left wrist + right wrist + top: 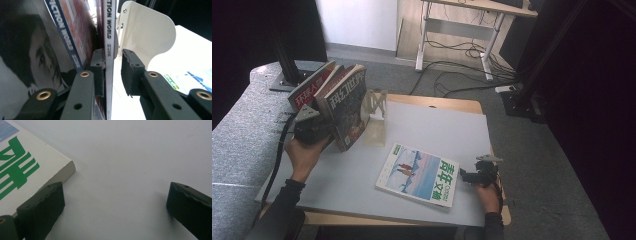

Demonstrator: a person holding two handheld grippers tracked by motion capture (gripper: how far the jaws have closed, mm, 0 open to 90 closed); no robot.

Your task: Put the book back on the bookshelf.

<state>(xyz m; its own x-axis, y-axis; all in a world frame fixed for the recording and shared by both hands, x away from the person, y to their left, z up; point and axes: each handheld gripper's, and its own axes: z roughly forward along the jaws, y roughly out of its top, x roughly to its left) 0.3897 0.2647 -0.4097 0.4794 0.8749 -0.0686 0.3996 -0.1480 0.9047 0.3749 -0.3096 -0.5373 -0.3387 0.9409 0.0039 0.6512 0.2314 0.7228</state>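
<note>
Magazines (pixel 344 102) are what you have in hand: a few stand leaning at the upper left of the high view, against the white metal bookend (pixel 376 117), and one more lies flat at lower centre. Your left gripper (pixel 112 72) straddles the spine of the rightmost standing magazine (pixel 110 50). Its jaws are parted: one pad lies against the cover on the left, the other stands clear with a gap on the bookend's side, so nothing is pinched.

Judge these as thin, floppy, glossy things. Held by one corner, a magazine will likely sag and fan open, and the smooth cover can slide between the pads. Take hold at the spine, where the pages are bound and stiffest, and low enough for the pads to cover solid paper. The leaning row looks ready to slump, so keep a support beside it as you let go.

Your right gripper (pixel 113 205) sits on the grey table top (pixel 140 157) at the lower right of the high view, jaws spread wide and empty, just beside the corner of the flat magazine (pixel 30 170). One pad is next to its edge; I can't tell if it touches. Lying flat, it gives no lip to grab, so its thicker bound edge is your best purchase, probably after nudging it over the table's edge.
</note>
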